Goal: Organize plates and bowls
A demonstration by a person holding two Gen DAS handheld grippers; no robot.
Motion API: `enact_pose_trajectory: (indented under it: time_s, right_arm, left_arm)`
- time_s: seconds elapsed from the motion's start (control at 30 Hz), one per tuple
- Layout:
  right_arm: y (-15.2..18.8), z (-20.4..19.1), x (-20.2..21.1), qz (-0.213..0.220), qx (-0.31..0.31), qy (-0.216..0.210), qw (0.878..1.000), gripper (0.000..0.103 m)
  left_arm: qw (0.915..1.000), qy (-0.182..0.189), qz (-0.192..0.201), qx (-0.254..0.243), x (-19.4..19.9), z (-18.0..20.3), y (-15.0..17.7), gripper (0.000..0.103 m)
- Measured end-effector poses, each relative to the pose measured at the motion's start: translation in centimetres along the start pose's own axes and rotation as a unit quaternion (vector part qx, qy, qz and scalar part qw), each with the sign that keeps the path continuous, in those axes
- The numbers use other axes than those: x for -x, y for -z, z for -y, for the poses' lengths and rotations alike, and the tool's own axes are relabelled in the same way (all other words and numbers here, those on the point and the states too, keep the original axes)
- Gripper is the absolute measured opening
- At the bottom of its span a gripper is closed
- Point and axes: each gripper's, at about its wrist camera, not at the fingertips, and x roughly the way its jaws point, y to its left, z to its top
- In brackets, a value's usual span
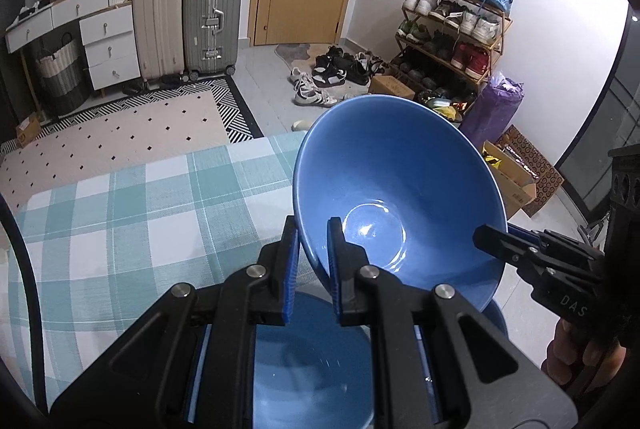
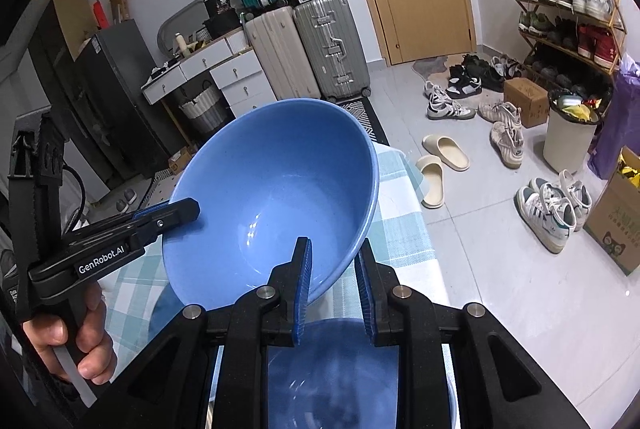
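Note:
A blue bowl [image 1: 396, 189] [image 2: 272, 189] hangs tilted above the table, held by its rim from two sides. In the left wrist view my left gripper [image 1: 314, 253] is shut on the near left part of the rim, and my right gripper [image 1: 486, 235] clamps the rim at the right. In the right wrist view my right gripper [image 2: 334, 273] is shut on the near rim and my left gripper [image 2: 192, 207] bites the rim at the left. A second blue bowl [image 1: 312, 361] [image 2: 340, 369] sits on the table right below, partly hidden by the gripper bodies.
The table wears a teal checked cloth [image 1: 120, 229] [image 2: 404, 213]. A hand [image 2: 88, 341] grips the left tool's handle. Beyond the table stand suitcases [image 1: 188, 21], a white drawer unit [image 1: 108, 41], a shoe rack [image 1: 452, 25], loose shoes [image 2: 552, 213] and cardboard boxes [image 1: 516, 177].

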Motion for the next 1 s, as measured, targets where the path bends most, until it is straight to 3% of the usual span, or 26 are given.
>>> enact_pose_trajectory:
  time_s: [0.57,1.0]
  right_arm:
    - [0.1,-5.0,3.8,0.019,0.027,-0.027,0.999,0.022]
    - [1.0,-8.1,4.7,0.017,0.049,-0.047,0.998,0.022]
  left_arm:
    - [0.9994,-0.008,0.028,0.016,9.7,-1.2,2.1,0.010]
    - [0.9988,-0.022,0.034,0.028,14.2,-3.2,4.4,0.011]
